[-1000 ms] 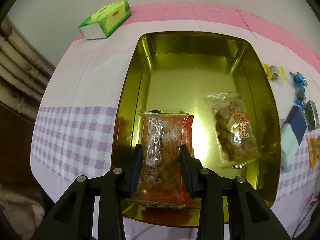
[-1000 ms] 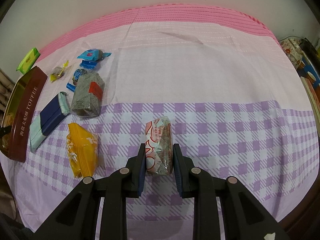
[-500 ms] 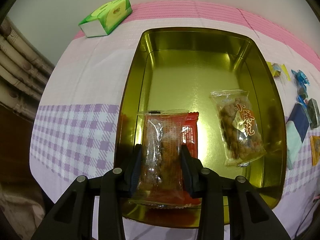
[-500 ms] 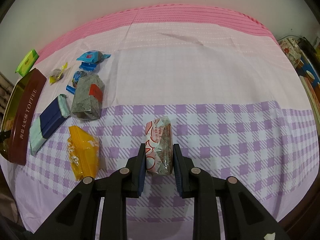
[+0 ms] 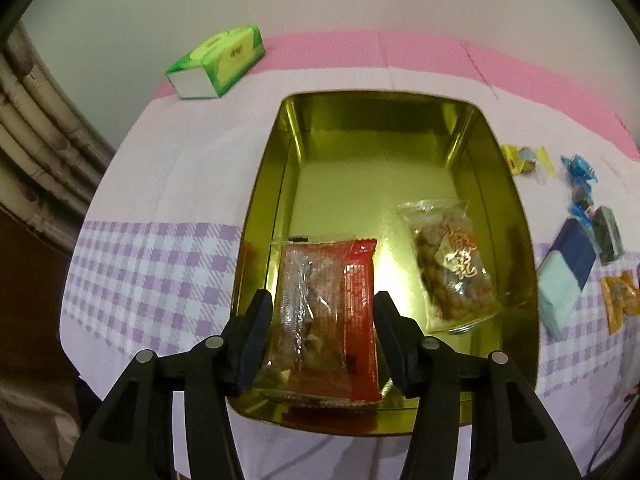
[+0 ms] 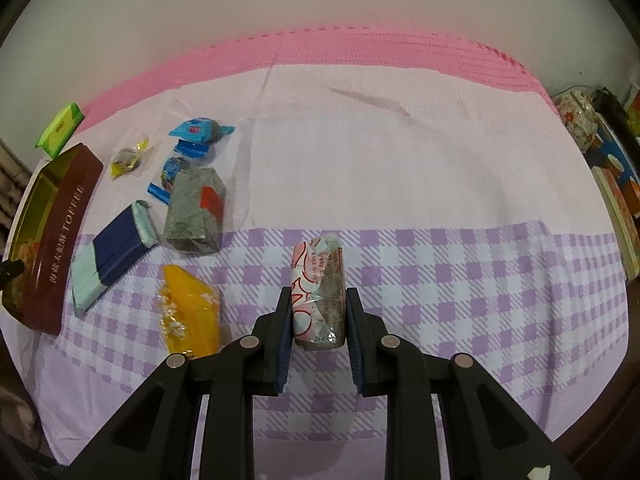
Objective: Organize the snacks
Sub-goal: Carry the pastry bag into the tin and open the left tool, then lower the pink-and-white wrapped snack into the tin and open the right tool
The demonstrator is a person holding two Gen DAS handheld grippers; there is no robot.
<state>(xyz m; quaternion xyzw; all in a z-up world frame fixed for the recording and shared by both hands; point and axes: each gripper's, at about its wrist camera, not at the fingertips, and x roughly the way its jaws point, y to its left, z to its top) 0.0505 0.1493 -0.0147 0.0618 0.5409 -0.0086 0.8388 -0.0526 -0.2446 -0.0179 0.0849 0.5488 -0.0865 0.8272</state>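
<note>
I see open floor in the gold tin [image 5: 486, 184] toward 12 o'clock; red packet [image 5: 328, 312] and twist-snack bag [image 5: 452, 264] fill its 6 o'clock end. On the cloth [image 6: 400, 168], 12 through 3 o'clock lies free; grey packet [image 6: 196, 208], blue bar [image 6: 114, 252], yellow pack [image 6: 192, 312] crowd 9 to 10.

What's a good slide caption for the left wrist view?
Left gripper just opening around a red snack packet in the gold tin.
</note>
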